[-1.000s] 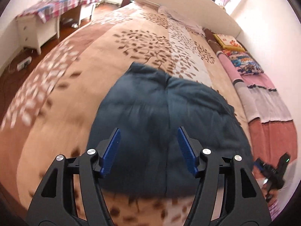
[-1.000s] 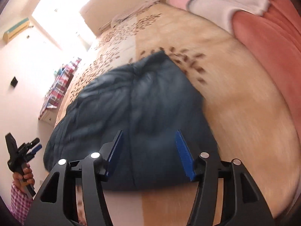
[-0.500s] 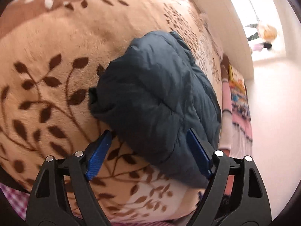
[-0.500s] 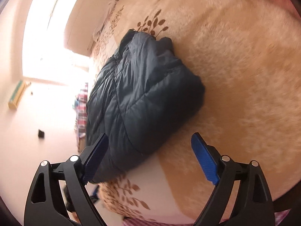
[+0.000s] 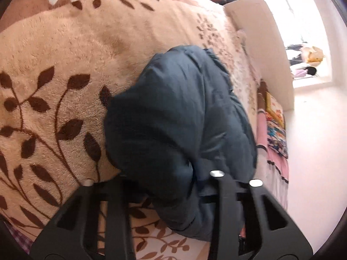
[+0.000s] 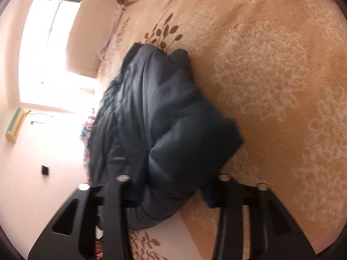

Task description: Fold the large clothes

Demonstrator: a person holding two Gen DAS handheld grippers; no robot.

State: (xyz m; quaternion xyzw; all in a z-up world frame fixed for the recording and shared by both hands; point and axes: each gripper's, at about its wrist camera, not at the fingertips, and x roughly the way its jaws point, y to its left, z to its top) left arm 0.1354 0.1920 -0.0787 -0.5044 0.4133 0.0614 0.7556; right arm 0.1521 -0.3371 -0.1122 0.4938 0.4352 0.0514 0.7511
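Left wrist: jacket [image 5: 180, 117] lengthwise toward headboard [image 5: 260, 43]; both grippers' fingers buried, grip unclear.

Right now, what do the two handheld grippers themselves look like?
Both look alike. The left gripper and the right gripper are matte black, with angular arms pierced by triangular cutouts and round silver bolt heads at the joints. A sliver of blue pad lining shows on the right one. No cables, labels or sleeves are visible.

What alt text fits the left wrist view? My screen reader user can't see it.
A dark blue padded jacket, bundled on a tan leaf-patterned blanket, bulges between the left gripper fingers, hiding their tips. A white headboard stands beyond.
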